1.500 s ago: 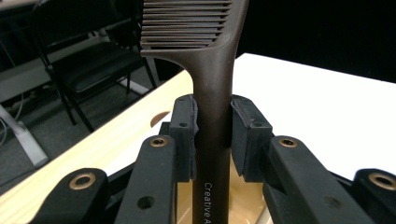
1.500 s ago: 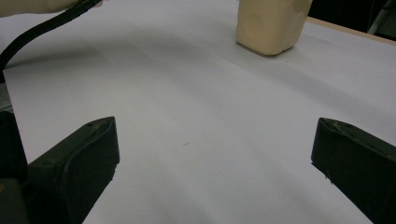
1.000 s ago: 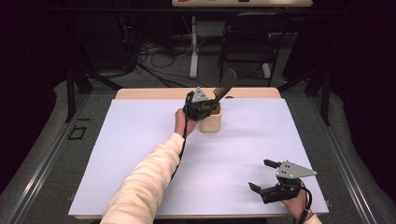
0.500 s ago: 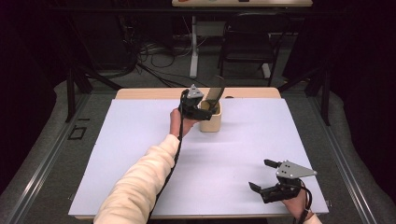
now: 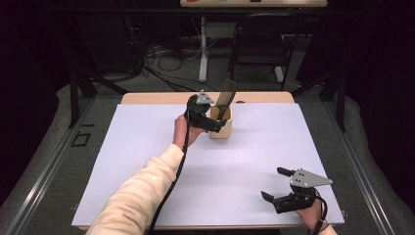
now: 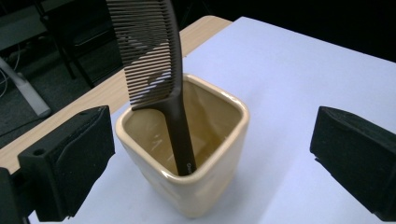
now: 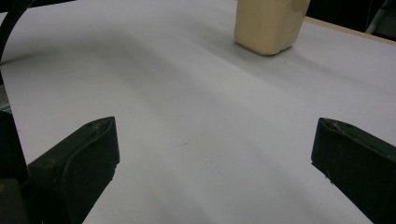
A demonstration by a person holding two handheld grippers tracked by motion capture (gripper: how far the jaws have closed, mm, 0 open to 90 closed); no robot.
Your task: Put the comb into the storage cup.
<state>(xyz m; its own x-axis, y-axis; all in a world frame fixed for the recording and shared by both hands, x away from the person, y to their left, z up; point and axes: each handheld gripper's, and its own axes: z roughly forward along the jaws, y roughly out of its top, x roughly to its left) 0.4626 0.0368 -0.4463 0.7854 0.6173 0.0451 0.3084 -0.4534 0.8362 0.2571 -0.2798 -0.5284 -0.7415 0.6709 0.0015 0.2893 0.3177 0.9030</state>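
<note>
Two hand-held grippers in play. Left hand-held gripper (image 5: 215,122) is at the far middle of the worktop (image 5: 122,161), jaws spread wide and released, sitting either side of the cup's near face without touching it in the left gripper view. Between those jaws: a cream square ceramic cup (image 6: 196,158) with rounded corners, upright on the white sheet. A dark brown comb (image 6: 154,70) stands in it handle-down, leaning against the rim on the near side, teeth end sticking well above the cup. The person's left hand (image 5: 183,132) wraps the gripper body, cream sleeve (image 5: 142,196) running back to the bottom edge, black cable (image 5: 171,181) trailing along the forearm.

Right hand-held gripper (image 5: 276,188) is at the near right corner of the worktop, well apart from the cup, jaws also wide open and empty; white sheet shows between them in the right gripper view, cup base far off at top.

Bare wood strip (image 5: 147,98) along the far edge. Chair (image 5: 259,49) and floor cables (image 5: 161,68) behind the worktop.
</note>
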